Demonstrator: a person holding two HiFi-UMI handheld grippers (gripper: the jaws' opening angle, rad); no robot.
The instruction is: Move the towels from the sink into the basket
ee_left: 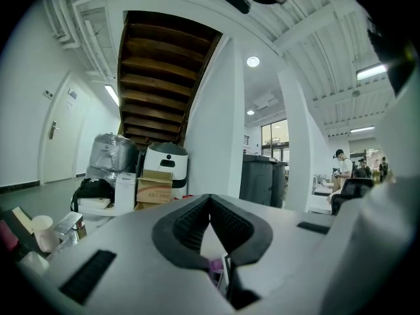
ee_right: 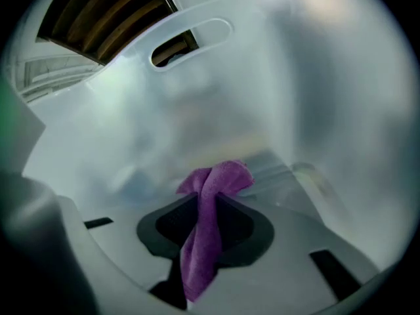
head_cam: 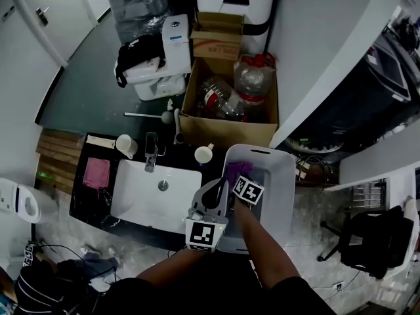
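Observation:
A purple towel [ee_right: 220, 174] hangs pinched between the jaws of my right gripper [ee_right: 210, 201], which is shut on it. This gripper points down inside the white plastic basket [ee_right: 197, 77]. In the head view the purple towel [head_cam: 237, 170] shows just past the right gripper [head_cam: 240, 180], within the basket [head_cam: 285, 176] right of the white sink [head_cam: 134, 199]. My left gripper [head_cam: 218, 185] hovers level over the sink's right edge beside the basket. Its jaws [ee_left: 210, 199] meet at the tips with nothing between them. A pink towel [head_cam: 96, 172] lies on the dark counter left of the sink.
A faucet [head_cam: 151, 151] and two cups [head_cam: 204, 155] [head_cam: 125, 145] stand behind the sink. Beyond them is a cardboard box [head_cam: 226, 126] holding plastic bottles. A white wall runs along the basket's right, and an office chair [head_cam: 374, 238] stands at the far right.

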